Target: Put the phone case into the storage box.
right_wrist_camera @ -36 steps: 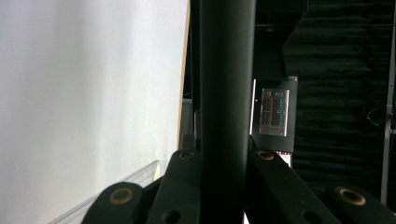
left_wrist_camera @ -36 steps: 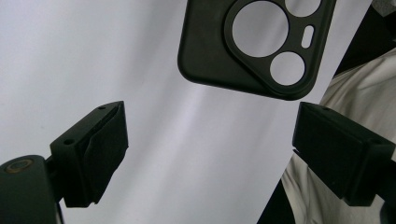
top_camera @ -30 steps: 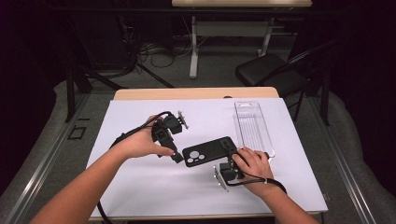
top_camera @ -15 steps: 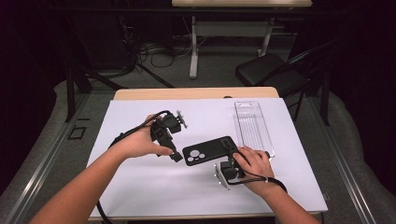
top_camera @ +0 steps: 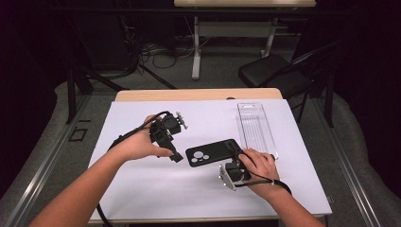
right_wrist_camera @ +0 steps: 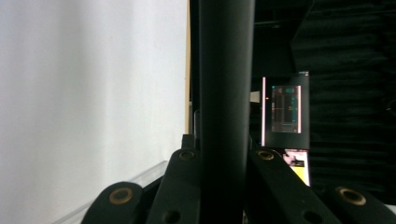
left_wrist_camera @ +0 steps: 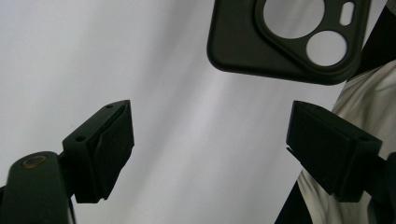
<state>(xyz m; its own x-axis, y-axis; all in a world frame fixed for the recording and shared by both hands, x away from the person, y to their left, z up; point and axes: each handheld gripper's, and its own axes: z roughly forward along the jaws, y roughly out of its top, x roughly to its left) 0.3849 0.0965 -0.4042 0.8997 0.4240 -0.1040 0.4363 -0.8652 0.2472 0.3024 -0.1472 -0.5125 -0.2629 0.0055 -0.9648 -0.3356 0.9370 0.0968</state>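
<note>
1. Right tongs [top_camera: 235, 153] clamped on the right edge of the black phone case [top_camera: 213, 152], which is seen edge-on between them in the right gripper view.
2. Left tongs [top_camera: 176, 157] apart, just been closing a little, nothing between them; case camera end just ahead.
3. Clear tray [top_camera: 256, 126] beyond right tongs on white bench [top_camera: 156, 189].

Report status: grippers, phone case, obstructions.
Right gripper shut on phone case, edge-on between jaws. Left gripper open, jaws just closing slightly, nothing between, short of case. Clear tray off to the side.
</note>
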